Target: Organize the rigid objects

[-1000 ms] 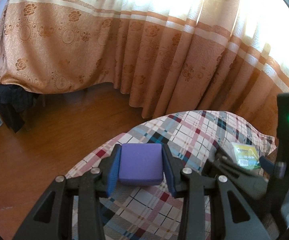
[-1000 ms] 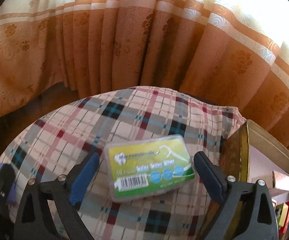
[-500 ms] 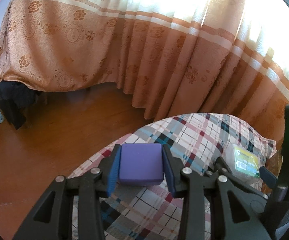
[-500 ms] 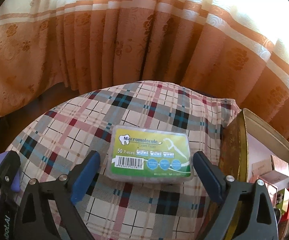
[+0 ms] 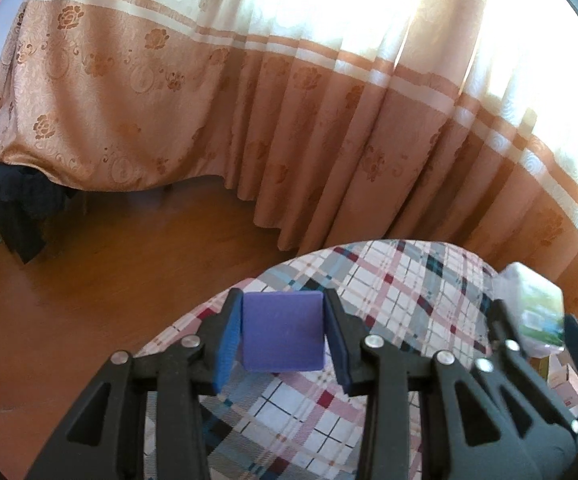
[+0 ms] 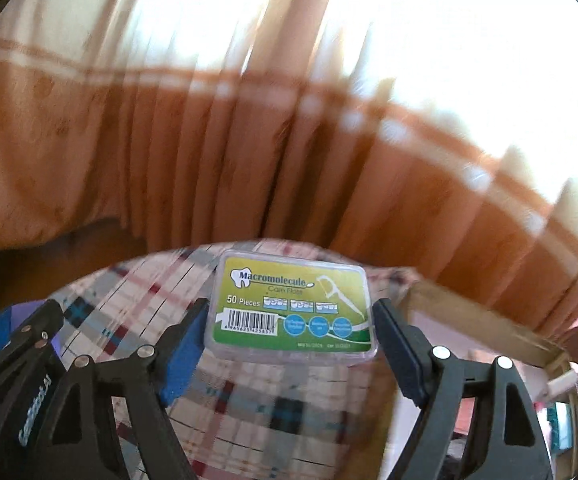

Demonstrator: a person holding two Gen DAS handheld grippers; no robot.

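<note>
A purple block (image 5: pixel 283 340) sits between the blue pads of my left gripper (image 5: pixel 283 308), which is shut on it above the plaid tablecloth (image 5: pixel 393 284). In the right wrist view a clear floss-pick box with a green and yellow label (image 6: pixel 293 304) is gripped across its length by my right gripper (image 6: pixel 292 314). The jaws are closing and both pads touch the box ends. The box is sharp while the background is blurred, and it is off the cloth. The left wrist view shows the same box (image 5: pixel 535 300) blurred at the right edge.
An open gold tin (image 6: pixel 469 314) with small boxes inside stands at the table's right side. Orange patterned curtains (image 5: pixel 289 120) hang behind. Wooden floor (image 5: pixel 89 280) lies left of the table, with dark clothing (image 5: pixel 21 208) at the far left.
The right gripper's jaws have narrowed onto the floss-pick box and lifted it off the cloth, with the view tilting upward. The left gripper still holds the purple block in the same place.
</note>
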